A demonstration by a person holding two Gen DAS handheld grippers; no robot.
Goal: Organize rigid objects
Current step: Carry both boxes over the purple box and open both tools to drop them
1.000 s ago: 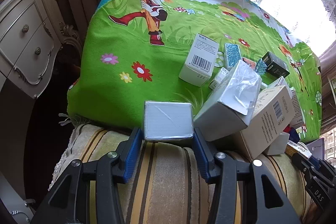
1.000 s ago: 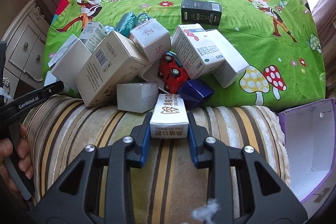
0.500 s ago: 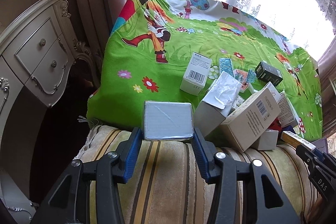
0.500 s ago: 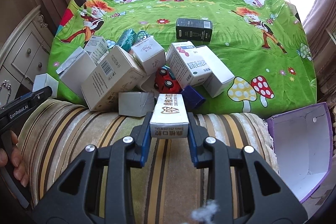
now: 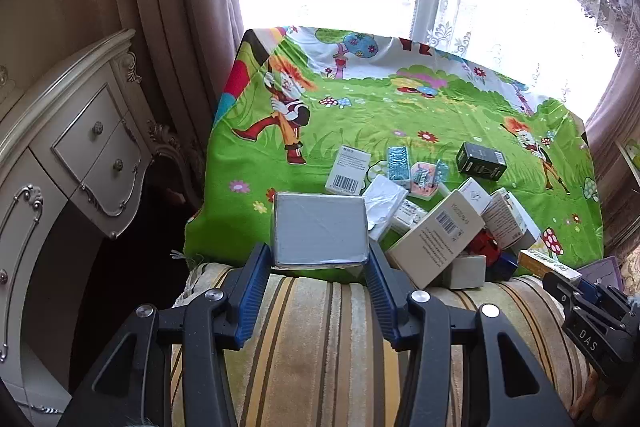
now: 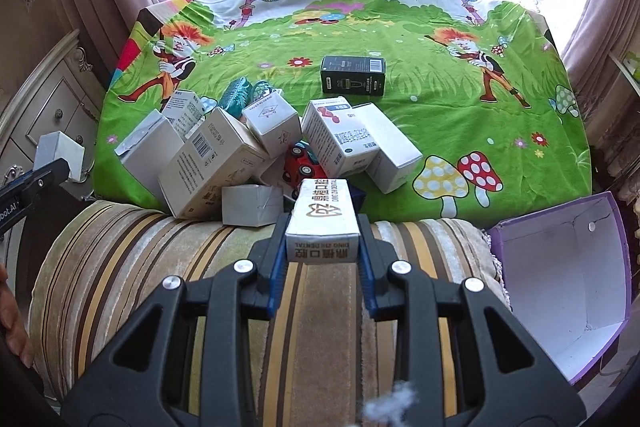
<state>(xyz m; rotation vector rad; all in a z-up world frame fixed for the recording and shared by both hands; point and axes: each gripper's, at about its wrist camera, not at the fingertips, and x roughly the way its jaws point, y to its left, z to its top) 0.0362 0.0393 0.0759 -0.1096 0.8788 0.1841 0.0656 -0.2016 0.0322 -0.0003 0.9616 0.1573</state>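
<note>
My left gripper [image 5: 318,259] is shut on a plain grey-white box [image 5: 319,229], held above the striped cushion [image 5: 320,339]. My right gripper [image 6: 322,239] is shut on a white dental-care box [image 6: 323,223] with brown print. A pile of white cartons [image 6: 208,163], a red toy car [image 6: 301,165] and a dark blue box lie at the near edge of the green cartoon cloth [image 6: 440,99]. A black box [image 6: 353,75] lies apart, farther back. The pile also shows in the left wrist view [image 5: 436,239].
An open purple box with a white inside [image 6: 560,267] stands at the right of the cushion. A cream dresser with drawers [image 5: 72,167] stands at the left. Curtains and a bright window are behind the cloth.
Both grippers have pulled back and up from the pile, each with its box; the pile looks smaller and more of the window shows.
</note>
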